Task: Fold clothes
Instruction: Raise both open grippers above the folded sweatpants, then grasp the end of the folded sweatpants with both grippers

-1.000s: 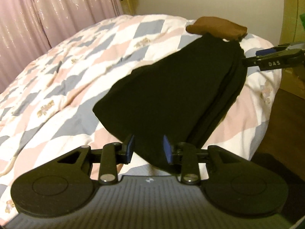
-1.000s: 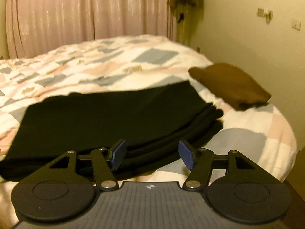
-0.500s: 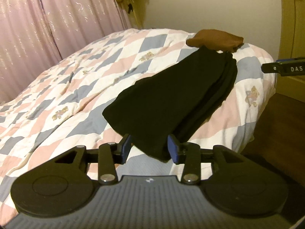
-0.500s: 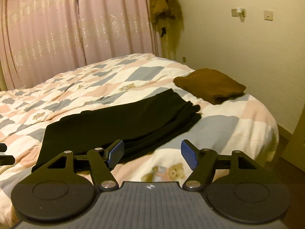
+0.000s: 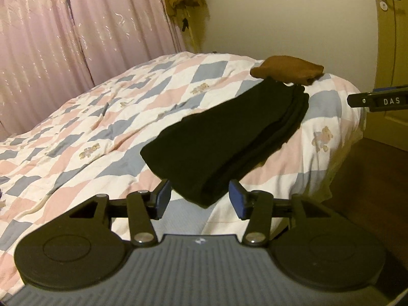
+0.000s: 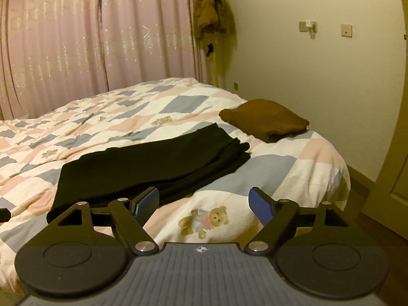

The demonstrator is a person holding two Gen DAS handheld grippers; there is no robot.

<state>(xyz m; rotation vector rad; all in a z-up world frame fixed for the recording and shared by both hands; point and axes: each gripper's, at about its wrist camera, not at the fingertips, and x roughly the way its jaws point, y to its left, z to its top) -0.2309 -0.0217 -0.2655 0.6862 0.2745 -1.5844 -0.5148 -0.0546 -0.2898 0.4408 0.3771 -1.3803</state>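
Observation:
A black garment (image 5: pixel 227 137) (image 6: pixel 153 163) lies folded into a long strip on the checked quilt (image 5: pixel 102 127) (image 6: pixel 280 168) near the bed's foot. A folded brown garment (image 5: pixel 288 72) (image 6: pixel 265 122) rests just beyond its far end. My left gripper (image 5: pixel 200 199) is open, its blue pads on either side of the strip's near end and drawn back from it. My right gripper (image 6: pixel 204 204) is open over the quilt in front of the strip, holding nothing. Its tip (image 5: pixel 377 100) shows at the right edge of the left wrist view.
Pink curtains (image 6: pixel 89 46) hang behind the bed. A brown coat (image 6: pixel 211 10) hangs in the corner by the cream wall. A door (image 5: pixel 392 51) and wooden floor (image 5: pixel 369 168) lie to the right of the bed's edge.
Both grippers have drawn back and up from the black garment. The left jaws have widened. The right gripper has pulled off the strip's edge to above the bare quilt.

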